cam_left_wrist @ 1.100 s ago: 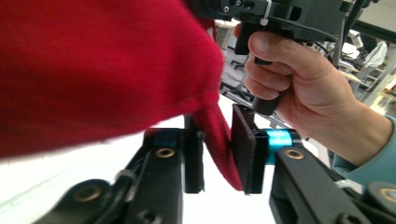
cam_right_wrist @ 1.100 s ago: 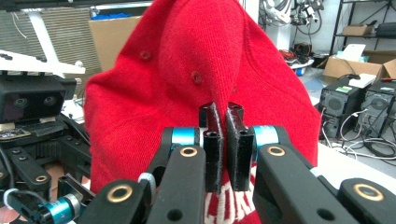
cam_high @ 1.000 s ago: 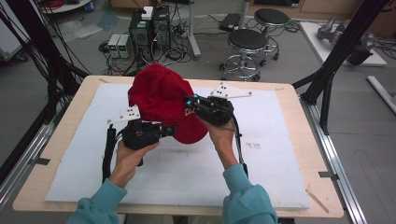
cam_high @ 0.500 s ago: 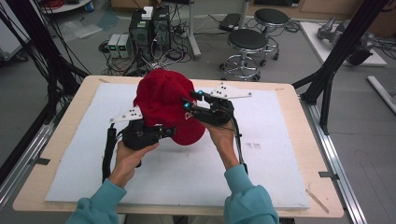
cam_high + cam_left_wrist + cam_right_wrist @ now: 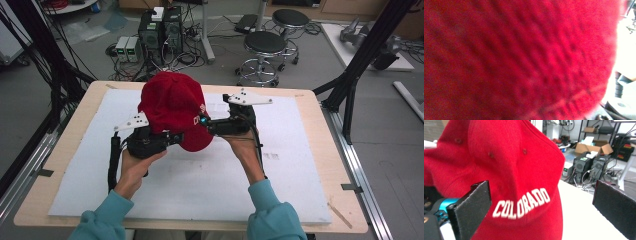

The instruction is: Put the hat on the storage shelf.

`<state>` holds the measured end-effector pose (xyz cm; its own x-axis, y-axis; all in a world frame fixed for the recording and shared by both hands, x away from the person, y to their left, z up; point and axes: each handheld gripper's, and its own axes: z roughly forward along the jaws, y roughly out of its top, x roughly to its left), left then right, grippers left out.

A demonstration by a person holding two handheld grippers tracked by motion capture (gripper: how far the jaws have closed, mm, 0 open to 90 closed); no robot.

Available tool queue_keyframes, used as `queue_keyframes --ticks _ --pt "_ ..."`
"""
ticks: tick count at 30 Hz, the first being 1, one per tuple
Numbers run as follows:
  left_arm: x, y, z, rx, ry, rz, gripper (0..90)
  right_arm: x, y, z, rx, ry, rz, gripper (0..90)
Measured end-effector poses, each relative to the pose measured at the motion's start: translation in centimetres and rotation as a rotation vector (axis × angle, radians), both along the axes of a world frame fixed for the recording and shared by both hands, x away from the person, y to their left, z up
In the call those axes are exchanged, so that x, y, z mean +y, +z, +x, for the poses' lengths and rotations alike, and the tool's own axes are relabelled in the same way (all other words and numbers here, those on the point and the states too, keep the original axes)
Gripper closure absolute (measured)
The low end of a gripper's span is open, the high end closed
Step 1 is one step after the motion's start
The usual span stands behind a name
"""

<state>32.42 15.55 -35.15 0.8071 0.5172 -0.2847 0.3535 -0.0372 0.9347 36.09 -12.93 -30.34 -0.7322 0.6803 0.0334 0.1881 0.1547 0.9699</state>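
Gripper on my right [image 5: 207, 122] stands wide: its jaws have just been opening, and in the right gripper view the two black pads sit well apart with the red cap [image 5: 506, 177] ahead of them, pressing on nothing. The cap lies straight ahead of those jaws, its white lettering facing me and its front panel partly between the pads, nearer the left-hand pad in that view. So for this hand the cap is close in front and slightly off to that side.

My left gripper [image 5: 167, 140] is clamped shut on the cap; in the high view its tips disappear under the lower rim of the cap [image 5: 172, 107], and its own view is a blur of red cloth [image 5: 524, 60] pressed against the lens. That hand carries the cap, lifted above the white sheet [image 5: 200, 185] on the counter [image 5: 330, 165].

Seen from above, the cap runs from the crown at the far left, towards the far edge of the counter, down to the brim near my right gripper. Its long axis therefore points roughly from the left hand's far side across to the right jaws. I judge that any new hold by the right hand has to come in along the brim end, which is the nearest part to it.
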Motion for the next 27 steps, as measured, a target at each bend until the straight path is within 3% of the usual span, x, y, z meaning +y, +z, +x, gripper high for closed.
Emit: queue_keyframes --ticks 7,11,27 --pt "0.3 0.7 0.4 -0.031 0.026 0.037 85.1 -0.8 0.1 -0.2 0.021 -0.026 -0.041 0.4" --pt "0.5 1.7 0.9 -0.072 0.054 0.068 85.1 -1.6 0.1 -0.5 0.029 -0.051 -0.060 0.4" --pt "-0.1 3.8 2.8 -0.179 0.139 0.203 85.1 -7.5 -1.8 -2.5 0.092 -0.174 -0.087 0.4"
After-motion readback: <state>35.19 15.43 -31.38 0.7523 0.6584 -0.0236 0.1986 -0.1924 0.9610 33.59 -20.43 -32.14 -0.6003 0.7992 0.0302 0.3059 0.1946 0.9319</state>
